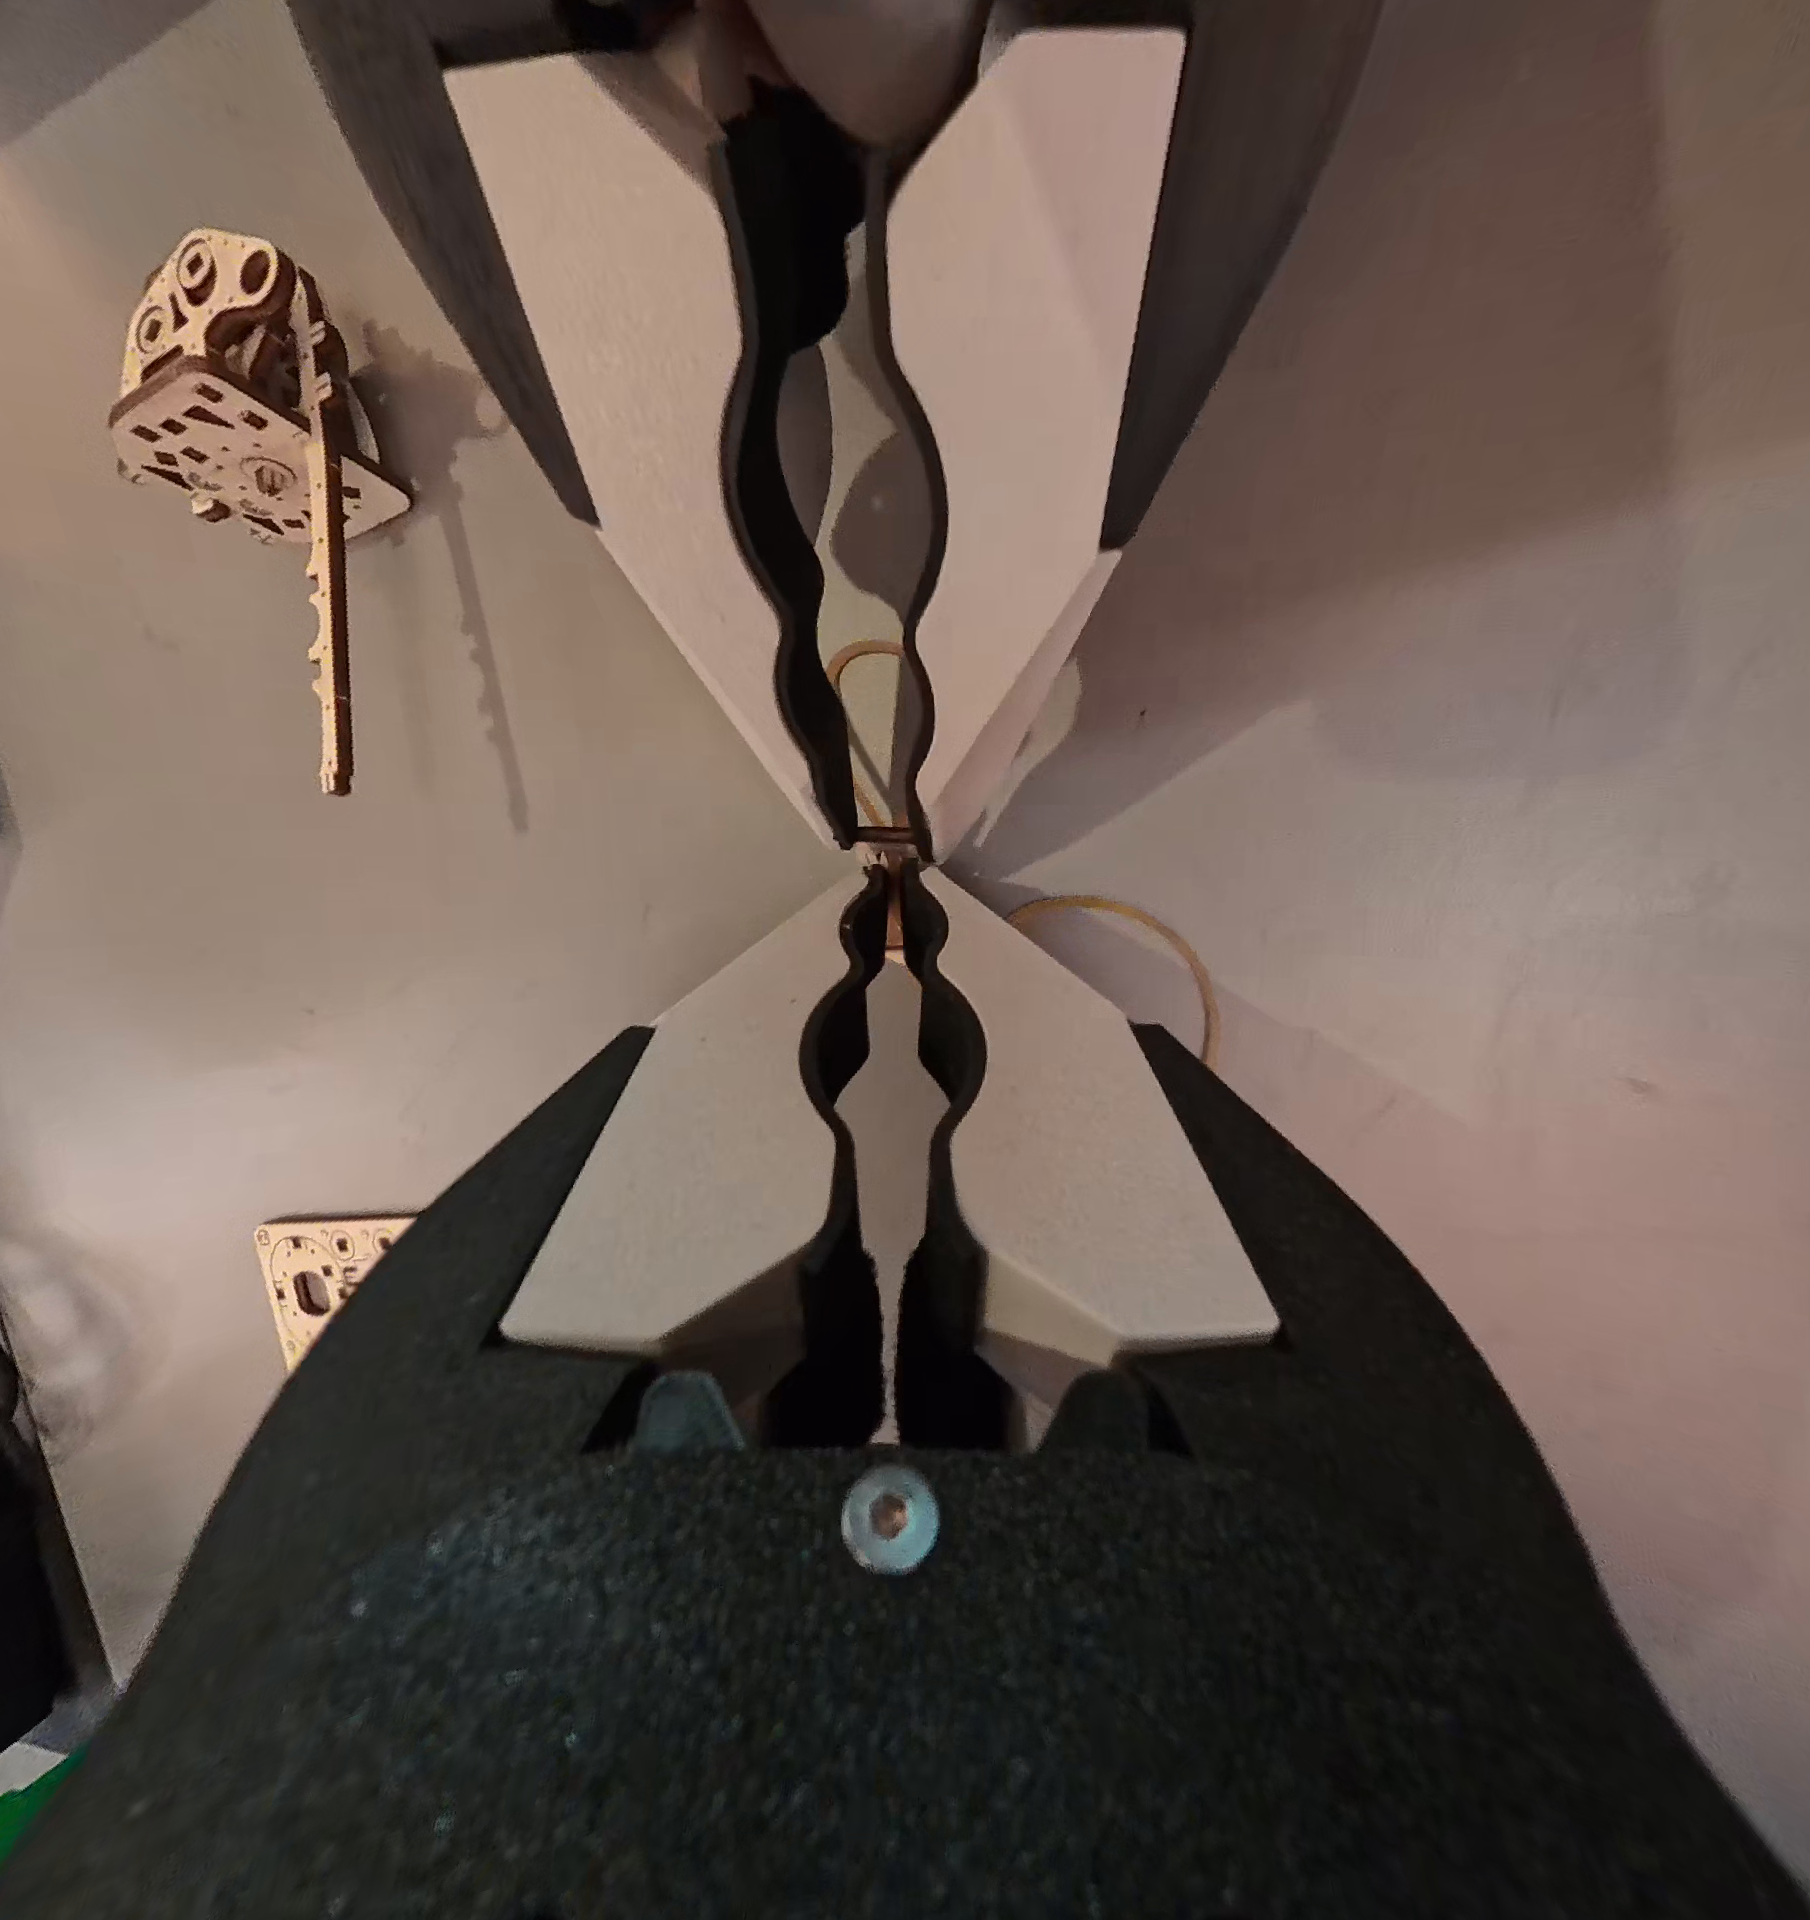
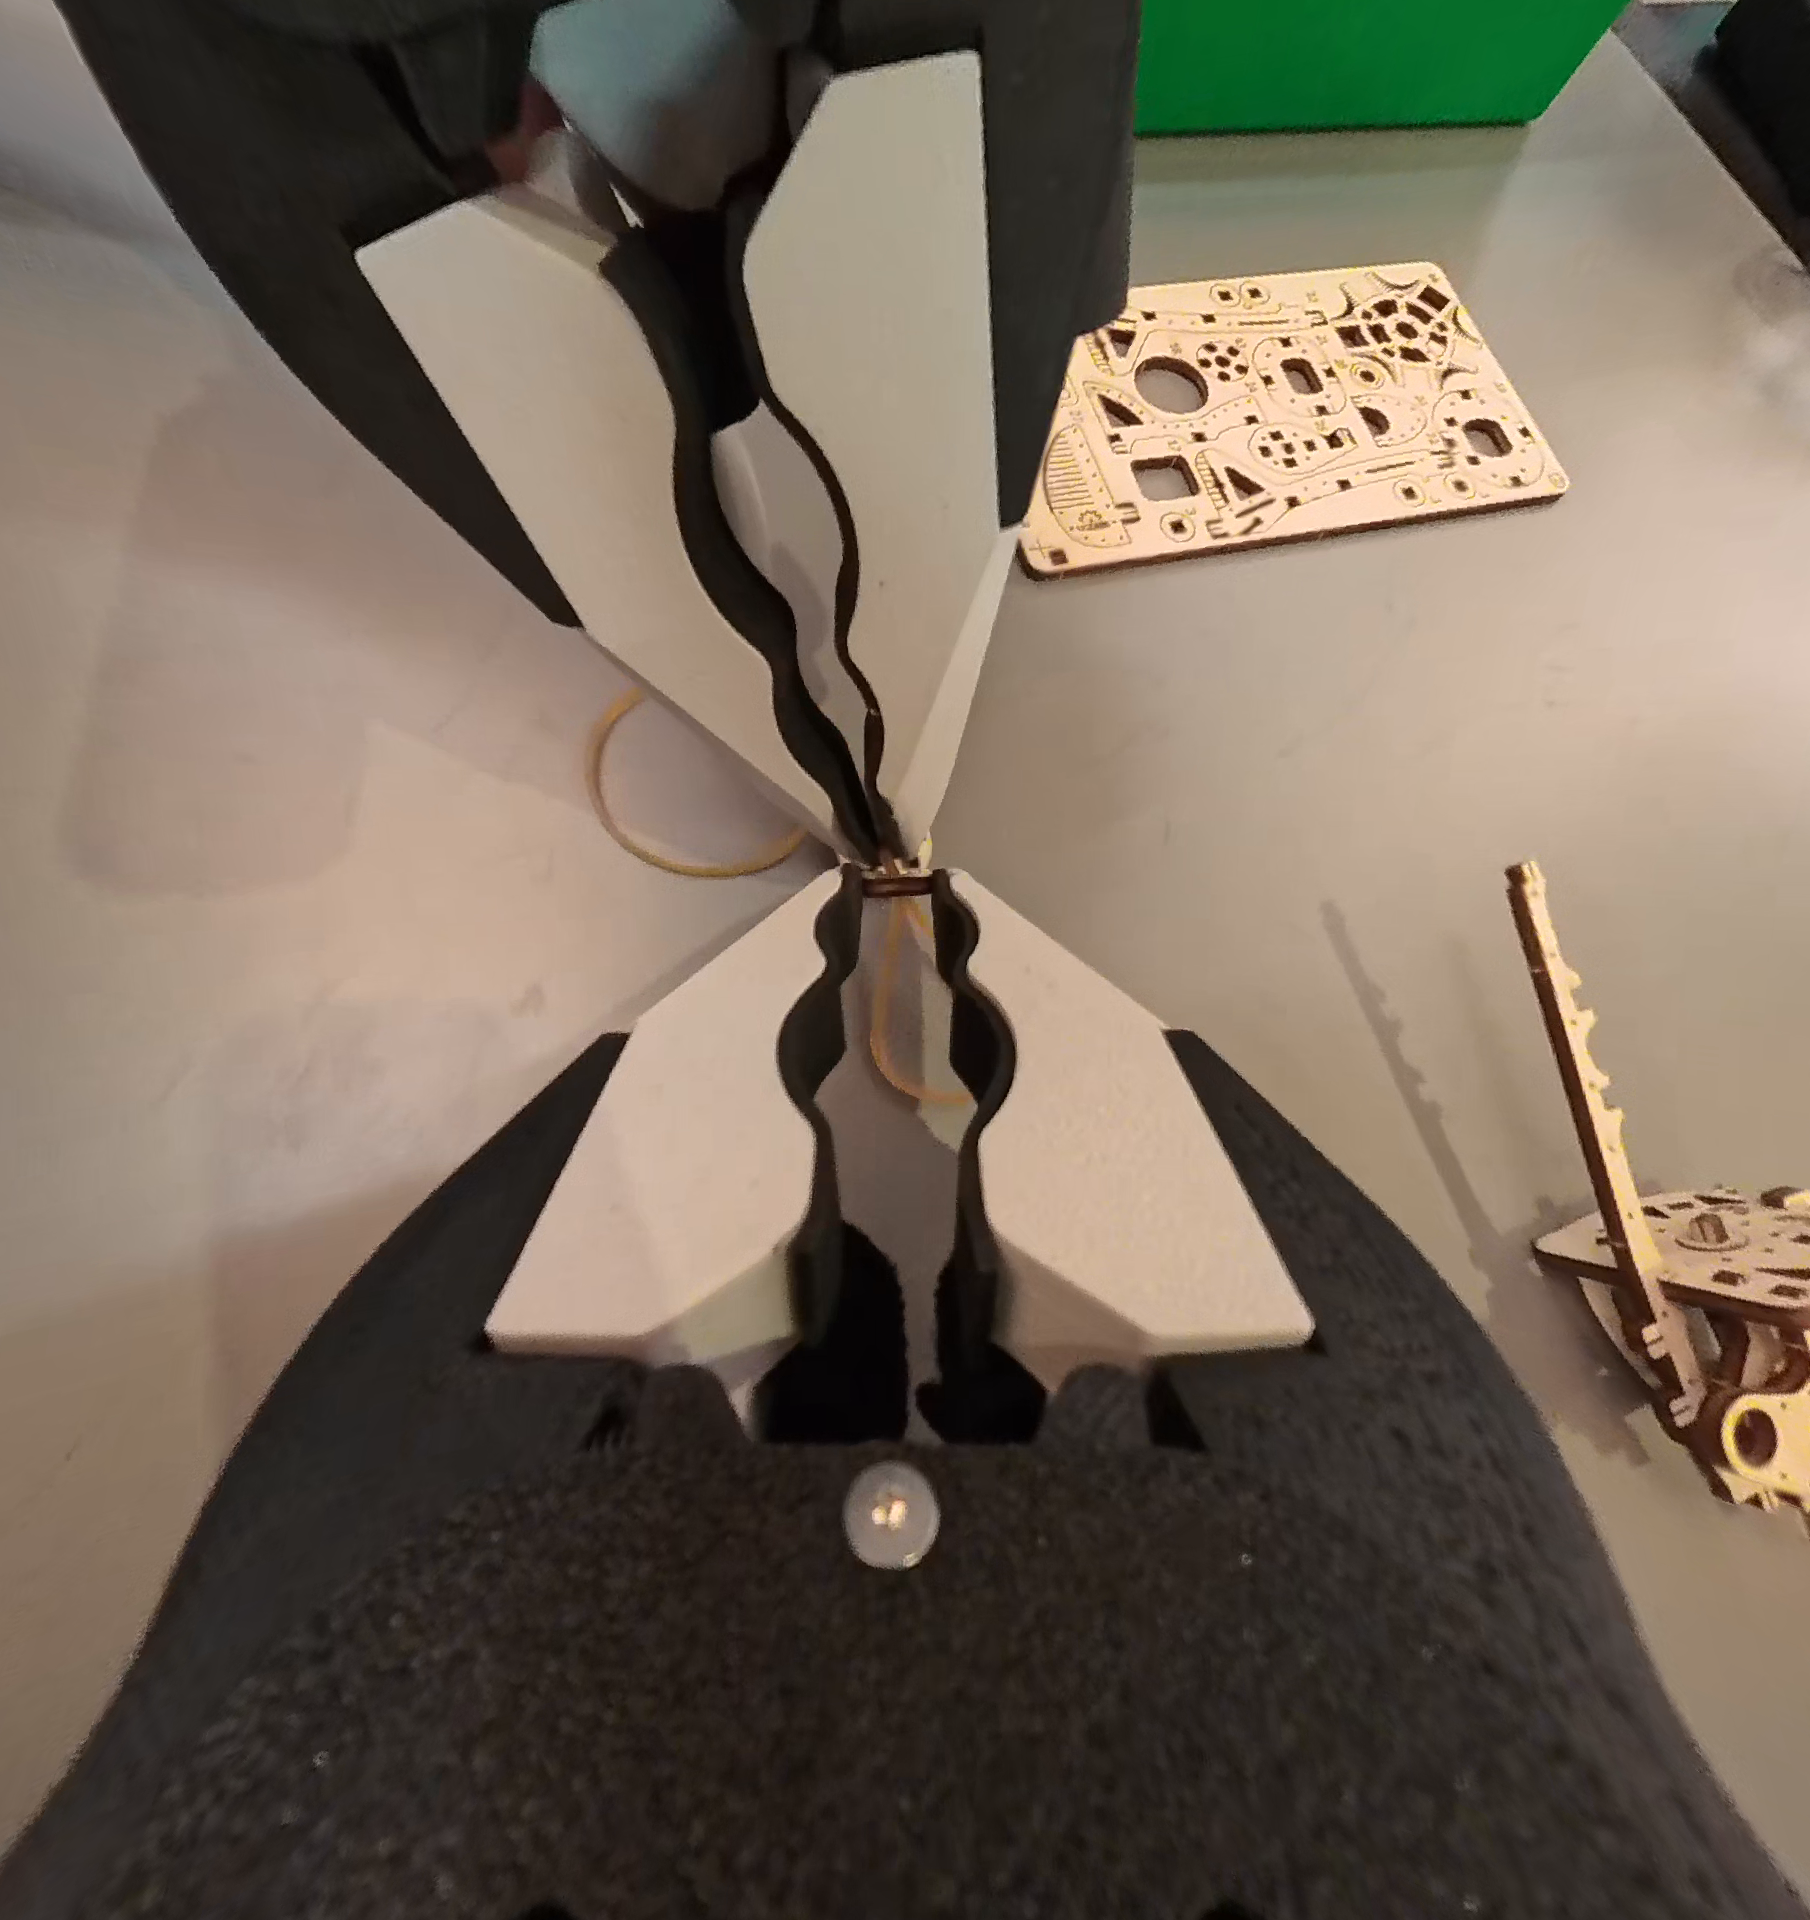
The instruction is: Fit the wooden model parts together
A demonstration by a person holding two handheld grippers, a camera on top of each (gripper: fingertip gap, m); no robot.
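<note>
My left gripper [image 1: 893, 891] and my right gripper [image 2: 896, 889] meet tip to tip above the grey table [image 1: 1503, 727]. Each is shut on a tiny wooden part. The right's part is a dark-edged piece [image 2: 896, 879], also in the left wrist view [image 1: 886, 833]. The left's part is a pale sliver [image 1: 893, 920]; the two parts touch. The right gripper [image 1: 885, 821] enters the left wrist view from the top. The left gripper [image 2: 880, 831] enters the right wrist view from the top. How the parts join is hidden by the fingertips.
A partly built wooden model with a long toothed bar [image 1: 246, 405] [image 2: 1711, 1299] stands to the side. A laser-cut wooden sheet [image 2: 1296, 416] [image 1: 309, 1288] lies flat. Yellow rubber bands [image 2: 610, 790] [image 1: 1192, 966] lie under the grippers. A green box [image 2: 1348, 62] stands at the table's edge. The tips of both grippers are at nearly the same place.
</note>
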